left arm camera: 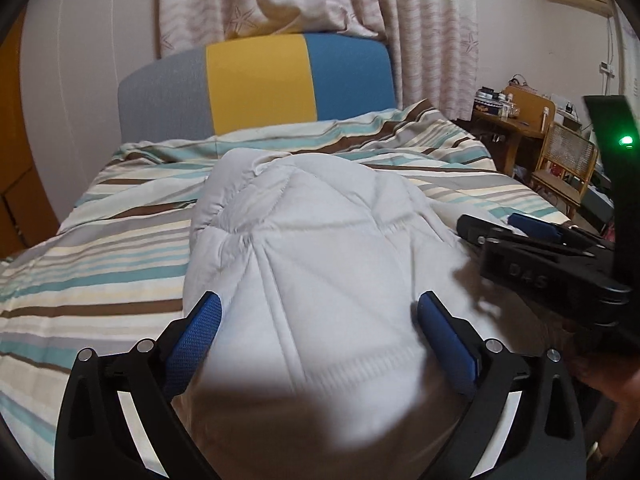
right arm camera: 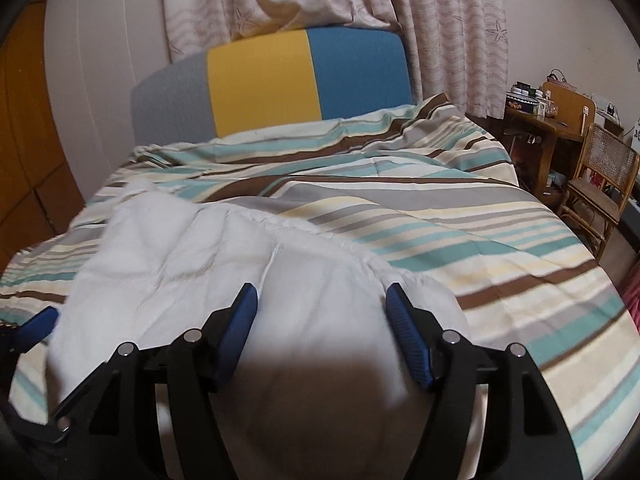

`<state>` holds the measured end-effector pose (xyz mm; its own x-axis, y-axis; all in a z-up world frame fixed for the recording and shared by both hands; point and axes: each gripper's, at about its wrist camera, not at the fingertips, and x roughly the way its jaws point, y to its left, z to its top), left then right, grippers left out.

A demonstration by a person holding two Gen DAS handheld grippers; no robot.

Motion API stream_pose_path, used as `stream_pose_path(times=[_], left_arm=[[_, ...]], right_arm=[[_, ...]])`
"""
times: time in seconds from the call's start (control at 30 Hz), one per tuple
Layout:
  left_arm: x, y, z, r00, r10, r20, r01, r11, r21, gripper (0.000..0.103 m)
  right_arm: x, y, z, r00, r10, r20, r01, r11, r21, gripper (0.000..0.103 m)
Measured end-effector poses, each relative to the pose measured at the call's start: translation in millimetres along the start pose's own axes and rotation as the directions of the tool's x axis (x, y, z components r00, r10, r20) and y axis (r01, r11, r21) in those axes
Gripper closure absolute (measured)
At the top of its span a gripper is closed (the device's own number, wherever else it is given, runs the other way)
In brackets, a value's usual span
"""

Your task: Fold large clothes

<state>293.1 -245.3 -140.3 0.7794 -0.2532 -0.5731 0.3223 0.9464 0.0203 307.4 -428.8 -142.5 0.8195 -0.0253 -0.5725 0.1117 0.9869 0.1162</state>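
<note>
The white quilted garment (left arm camera: 320, 264) lies bunched on the striped bedspread (left arm camera: 100, 240), at the near end of the bed, with the headboard (left arm camera: 256, 84) off at twelve o'clock. The left gripper (left arm camera: 320, 340) hangs over the near part of the garment with its blue pads spread wide and nothing pinched between them; cloth shows in the gap, but the pads stand apart from it, so it looks released. The right gripper (right arm camera: 322, 328) is likewise spread over the garment's near right part, gripping nothing, and in the left view it sits at three o'clock, just beside the garment's edge. Both seem placed side by side at the near hem so each can take a corner for the next fold toward twelve o'clock, judging by the lie of the cloth. The chair (right arm camera: 600, 184) at two o'clock is well apart
</note>
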Motion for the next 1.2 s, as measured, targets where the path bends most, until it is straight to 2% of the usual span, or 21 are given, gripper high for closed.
stream_pose_path(times=[0.17,0.33,0.53,0.73,0.93,1.2], left_arm=[[-10,-6,-17,1.0,0.005,0.031,-0.006,0.999,0.031,0.003],[3,-8,-24,1.0,-0.009,0.027,0.007,0.998,0.067,0.003],[23,-6,-23,0.999,-0.019,-0.029,0.021,0.997,0.076,0.003],[17,-10,-27,1.0,-0.001,-0.022,0.003,0.997,0.082,0.003],[0,-11,-34,1.0,-0.002,-0.007,0.003,0.996,0.093,0.003],[-30,3,-43,0.996,-0.071,-0.048,0.071,0.997,-0.011,0.003]], right_arm=[[-36,0,-28,0.999,0.022,0.037,-0.023,0.999,0.027,0.033],[-29,4,-50,0.999,-0.024,0.029,0.023,1.0,0.017,0.034],[-7,3,-50,0.999,-0.02,-0.04,0.02,1.0,0.008,0.033],[-10,5,-53,0.999,-0.033,-0.023,0.032,0.999,-0.005,0.033],[-19,4,-53,0.999,-0.03,-0.04,0.029,1.0,-0.008,0.032],[-71,1,-73,1.0,-0.027,-0.006,0.027,0.999,0.025,0.029]])
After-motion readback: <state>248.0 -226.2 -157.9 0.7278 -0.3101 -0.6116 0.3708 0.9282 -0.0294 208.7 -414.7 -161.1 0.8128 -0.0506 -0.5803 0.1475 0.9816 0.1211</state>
